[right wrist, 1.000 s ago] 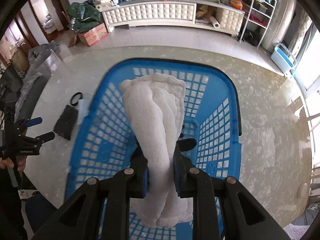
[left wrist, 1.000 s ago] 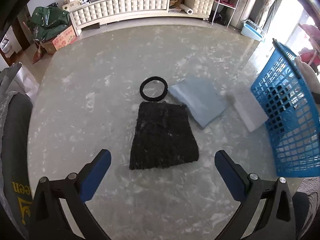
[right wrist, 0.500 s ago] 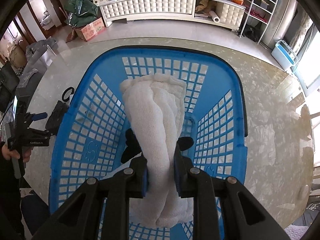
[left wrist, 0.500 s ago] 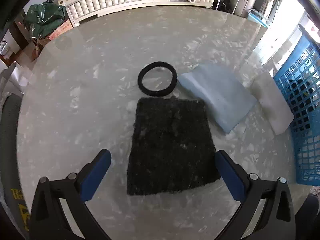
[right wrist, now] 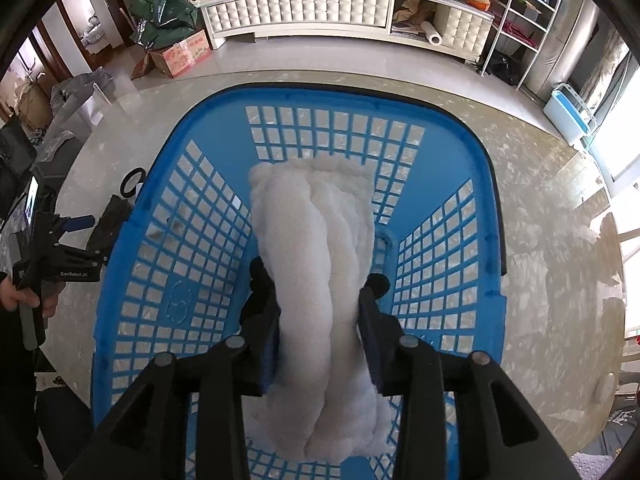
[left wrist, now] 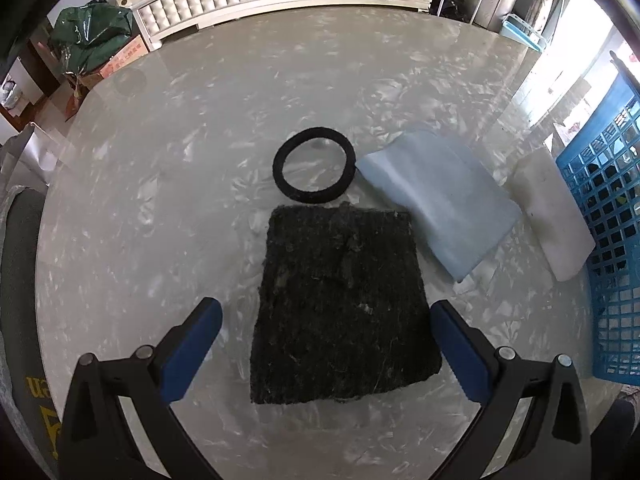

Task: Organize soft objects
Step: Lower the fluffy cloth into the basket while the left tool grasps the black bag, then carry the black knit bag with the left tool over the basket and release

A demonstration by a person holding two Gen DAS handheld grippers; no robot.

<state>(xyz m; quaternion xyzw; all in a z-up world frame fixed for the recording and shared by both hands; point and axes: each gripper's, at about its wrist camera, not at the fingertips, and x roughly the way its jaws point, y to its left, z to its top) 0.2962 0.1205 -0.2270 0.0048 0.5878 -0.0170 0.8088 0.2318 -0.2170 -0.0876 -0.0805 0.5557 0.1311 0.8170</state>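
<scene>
On the table (left wrist: 168, 184), the basket (right wrist: 132, 280) holds the towel (right wrist: 320, 280); the right gripper (right wrist: 320, 300) is opening around it. The left gripper (left wrist: 326, 332), spread wide, hovers over the black pad (left wrist: 340, 300).

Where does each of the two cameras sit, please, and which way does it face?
Left wrist: on the left tool, facing steeply down at a black felt pad, black ring and light blue cloth on the marble table; both fingers show.
Right wrist: on the right tool, opening around a white towel over the blue basket; a hand shows.
Shared: basket, pad, ring, table.
</scene>
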